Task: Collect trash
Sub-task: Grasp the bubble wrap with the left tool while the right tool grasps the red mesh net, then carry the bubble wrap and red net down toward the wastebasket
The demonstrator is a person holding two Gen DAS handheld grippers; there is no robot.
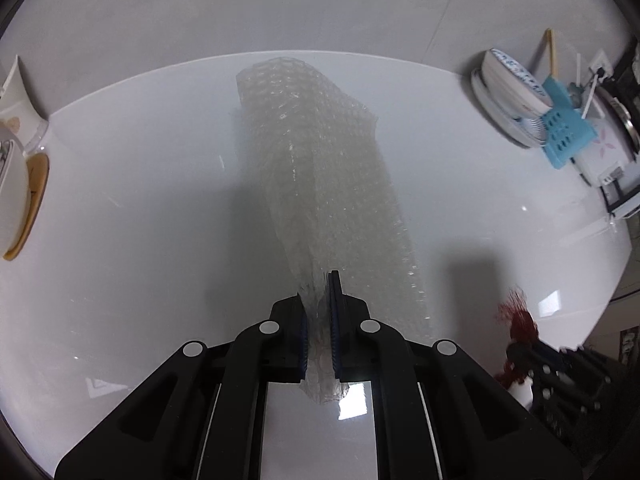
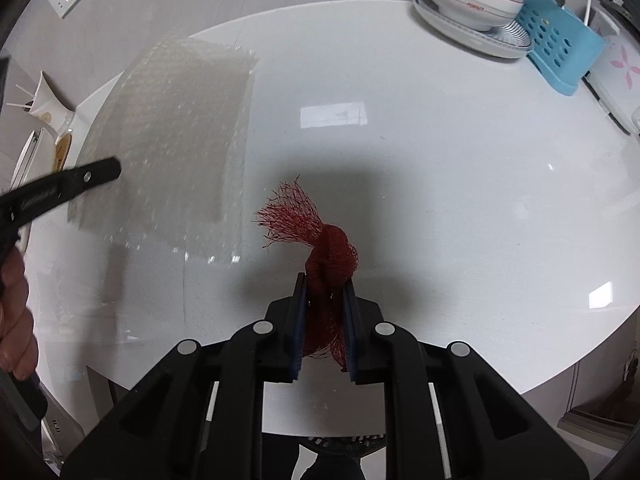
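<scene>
Left gripper [image 1: 319,312] pinches only a corner of the clear bubble-wrap sheet [image 1: 320,168], so it might slip; right gripper [image 2: 325,316] clamps the bunched red mesh netting [image 2: 320,248] above the white round table [image 2: 440,160].

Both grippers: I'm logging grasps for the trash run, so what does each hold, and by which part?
Left gripper pinches the bubble wrap by its near edge. Right gripper clamps the red mesh net by its bunched end; the frayed end hangs free.

A clear bubble wrap sheet [image 1: 320,184] hangs folded above the table; a red mesh net [image 2: 326,256] sits bunched, knotted
</scene>
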